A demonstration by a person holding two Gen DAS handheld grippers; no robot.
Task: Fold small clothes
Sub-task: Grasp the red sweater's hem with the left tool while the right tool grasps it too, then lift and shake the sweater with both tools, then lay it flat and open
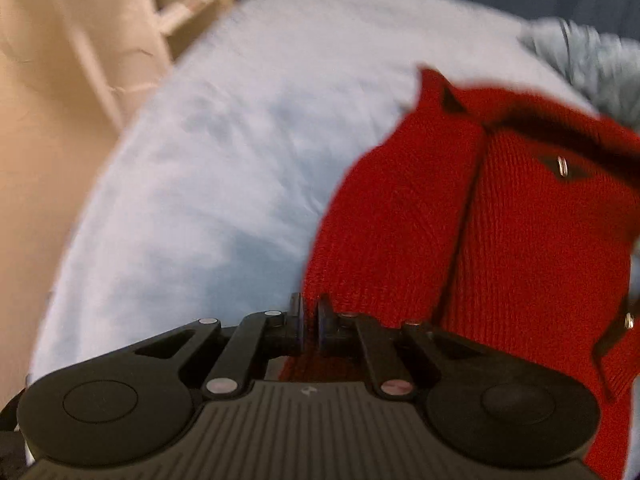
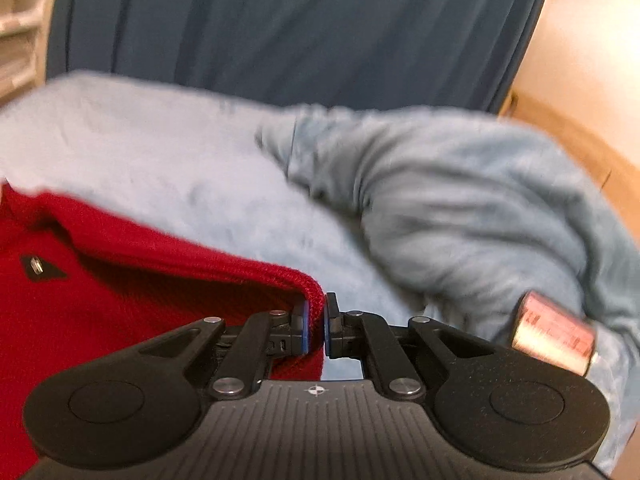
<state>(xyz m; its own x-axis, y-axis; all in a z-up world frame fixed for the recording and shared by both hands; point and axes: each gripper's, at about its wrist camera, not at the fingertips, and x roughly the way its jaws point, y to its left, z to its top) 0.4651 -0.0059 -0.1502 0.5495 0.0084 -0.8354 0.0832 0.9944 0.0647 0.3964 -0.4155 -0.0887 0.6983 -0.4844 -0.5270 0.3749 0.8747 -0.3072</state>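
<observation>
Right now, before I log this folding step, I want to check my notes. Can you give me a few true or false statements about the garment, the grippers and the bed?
1. The left gripper is shut on an edge of the red sweater. True.
2. The right gripper hangs open above the cloth. False: it is shut on a rolled edge of the red sweater.
3. The red sweater is knitted and has small metal rings on dark patches. True.
4. The sweater lies on a bare wooden table. False: under it is a light blue sheet.
5. A bunched grey-blue blanket lies beside the sweater. True.
6. The blanket is red too. False: it is grey-blue.
</observation>
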